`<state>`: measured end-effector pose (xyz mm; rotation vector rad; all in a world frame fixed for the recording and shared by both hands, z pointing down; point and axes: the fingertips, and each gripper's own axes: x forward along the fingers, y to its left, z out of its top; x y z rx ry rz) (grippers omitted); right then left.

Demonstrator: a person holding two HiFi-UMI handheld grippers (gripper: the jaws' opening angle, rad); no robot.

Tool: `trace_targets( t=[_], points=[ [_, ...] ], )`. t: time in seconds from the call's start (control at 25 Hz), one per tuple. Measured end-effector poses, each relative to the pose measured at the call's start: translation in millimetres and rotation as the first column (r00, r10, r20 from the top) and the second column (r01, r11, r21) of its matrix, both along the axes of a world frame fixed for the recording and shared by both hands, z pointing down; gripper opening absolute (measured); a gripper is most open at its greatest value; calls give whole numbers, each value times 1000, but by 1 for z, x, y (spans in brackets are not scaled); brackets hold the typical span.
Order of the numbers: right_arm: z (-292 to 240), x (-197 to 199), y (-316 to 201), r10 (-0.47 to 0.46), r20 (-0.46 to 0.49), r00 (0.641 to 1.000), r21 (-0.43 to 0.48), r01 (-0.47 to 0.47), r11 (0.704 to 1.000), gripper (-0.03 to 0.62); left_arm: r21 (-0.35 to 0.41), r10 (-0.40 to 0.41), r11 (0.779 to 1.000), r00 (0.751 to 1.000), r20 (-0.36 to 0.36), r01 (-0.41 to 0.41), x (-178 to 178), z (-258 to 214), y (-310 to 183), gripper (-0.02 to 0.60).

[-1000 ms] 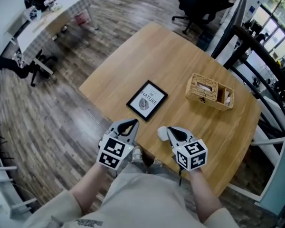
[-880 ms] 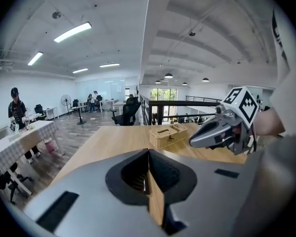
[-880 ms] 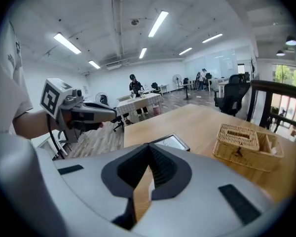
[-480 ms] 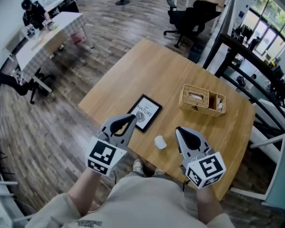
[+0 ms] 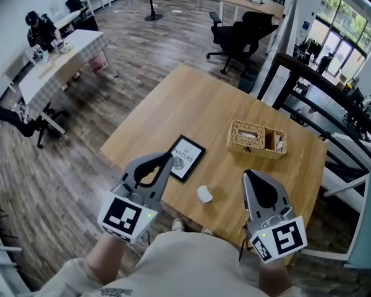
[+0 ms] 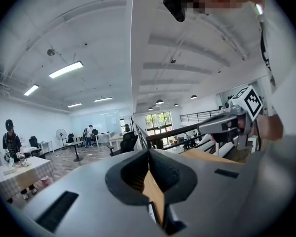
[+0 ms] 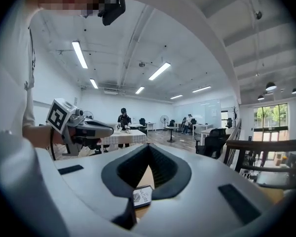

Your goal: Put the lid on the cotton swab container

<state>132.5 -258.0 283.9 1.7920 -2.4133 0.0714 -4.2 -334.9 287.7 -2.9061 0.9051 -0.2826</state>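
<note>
While my left claw (image 5: 167, 159) and right claw (image 5: 248, 177) both hang pressed together and empty, I judge nothing begun: the small white piece (image 5: 204, 194), likely the lid, lies just beside the picture frame (image 5: 186, 158), awaiting a grasp.

Table (image 5: 191, 98) smooth pale wood; basket (image 5: 244, 146) woven wicker.

My left gripper (image 5: 167, 158): grey shell tapering to a point, black-lined opening, black-and-white marker cube (image 5: 122, 217) at its rear, small green light beside it. My right gripper (image 5: 248, 174): identical build. Behind each cube, beige sleeves (image 5: 62, 280) cover my arms.
</note>
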Motion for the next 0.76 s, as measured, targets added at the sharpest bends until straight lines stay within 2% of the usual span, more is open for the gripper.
trace_targets(
  t=[0.32,0.56,0.76],
  points=[
    [-2,-3,6,-15,-6,1000,-5,15,1000,26,-29,-32,999,999,-10,32,-7,2,2,23],
    [4,-7,5,-31,-2,1000,-26,31,999,26,-14,-42,999,999,3,42,-11,3,-1,23],
    [-5,-16,6,-56,-7,998,-10,56,998,25,-17,-36,999,999,-2,36,-11,1,0,23]
  ],
)
